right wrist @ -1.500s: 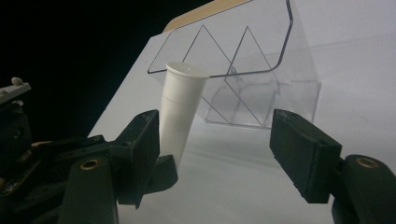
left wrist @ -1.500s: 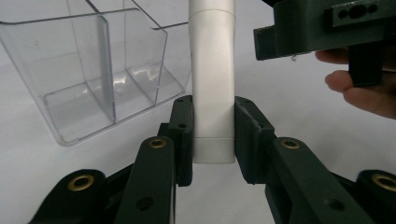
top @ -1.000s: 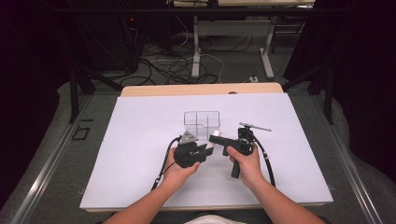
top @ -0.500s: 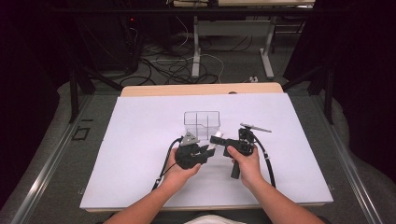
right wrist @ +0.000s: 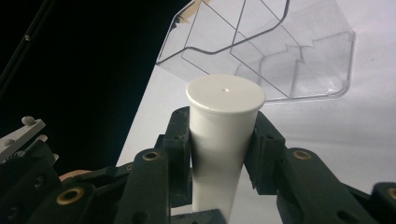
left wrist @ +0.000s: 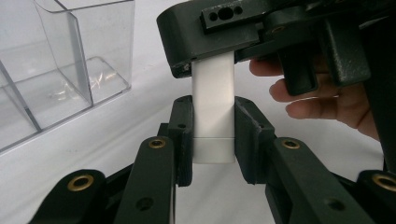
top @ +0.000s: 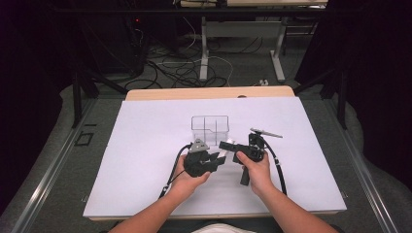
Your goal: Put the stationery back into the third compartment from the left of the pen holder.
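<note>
spanning both jaws, white tube (left wrist: 213,109), long axis level, cap (right wrist: 225,94) rightward

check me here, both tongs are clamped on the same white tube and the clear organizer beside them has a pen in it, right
Not quite: the clear organizer holds nothing, as the high view shows; its compartments are bare. The rest stands: the left tongs and the right tongs are both clamped on the same white tube.
</note>
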`<action>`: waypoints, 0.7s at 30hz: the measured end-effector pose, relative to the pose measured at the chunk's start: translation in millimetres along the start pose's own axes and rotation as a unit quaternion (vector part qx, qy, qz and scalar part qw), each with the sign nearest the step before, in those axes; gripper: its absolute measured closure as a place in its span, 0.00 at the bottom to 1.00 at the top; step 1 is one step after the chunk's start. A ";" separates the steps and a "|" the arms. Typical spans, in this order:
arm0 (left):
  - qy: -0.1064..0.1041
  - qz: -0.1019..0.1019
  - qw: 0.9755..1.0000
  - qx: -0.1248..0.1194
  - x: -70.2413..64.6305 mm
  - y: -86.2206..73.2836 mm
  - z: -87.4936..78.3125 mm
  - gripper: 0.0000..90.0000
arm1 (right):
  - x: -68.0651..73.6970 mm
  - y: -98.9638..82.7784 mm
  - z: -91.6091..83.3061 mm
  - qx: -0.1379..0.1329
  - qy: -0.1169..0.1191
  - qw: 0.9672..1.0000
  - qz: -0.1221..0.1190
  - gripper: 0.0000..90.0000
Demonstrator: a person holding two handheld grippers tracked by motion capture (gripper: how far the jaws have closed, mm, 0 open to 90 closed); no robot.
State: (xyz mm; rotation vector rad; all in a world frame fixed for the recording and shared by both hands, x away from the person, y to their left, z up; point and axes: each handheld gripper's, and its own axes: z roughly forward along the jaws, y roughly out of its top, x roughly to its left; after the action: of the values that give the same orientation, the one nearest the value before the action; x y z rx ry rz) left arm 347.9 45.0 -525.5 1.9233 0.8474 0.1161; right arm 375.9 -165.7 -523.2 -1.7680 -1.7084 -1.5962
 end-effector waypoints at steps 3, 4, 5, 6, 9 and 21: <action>-0.003 -0.001 1.000 0.001 1.0 -0.1 0.2 0.79 | -0.8 0.3 0.6 -0.004 0.001 1.000 0.003 0.73; -0.005 -0.001 1.000 0.001 1.7 -0.2 0.3 0.78 | -1.1 0.2 0.5 -0.004 0.001 1.000 0.000 0.73; -0.010 -0.008 1.000 0.002 1.8 -0.2 0.2 0.78 | -1.1 0.4 0.6 -0.003 0.001 1.000 0.001 0.73; -0.011 -0.011 1.000 0.001 1.9 -0.3 0.7 0.78 | -1.2 0.7 0.0 0.002 0.004 1.000 0.002 0.73; -0.018 -0.008 1.000 0.011 1.4 -0.3 0.8 0.74 | -1.0 0.8 0.1 0.002 0.005 1.000 0.002 0.74; 0.002 -0.011 1.000 0.013 5.7 -3.2 2.7 0.57 | -1.6 6.5 -2.6 -0.018 0.005 1.000 0.004 0.74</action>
State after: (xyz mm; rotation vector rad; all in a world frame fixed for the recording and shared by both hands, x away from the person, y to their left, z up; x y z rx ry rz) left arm 351.7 47.3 -531.0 1.9372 0.8768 0.0973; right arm 380.2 -170.5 -520.2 -1.7796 -1.6756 -1.6389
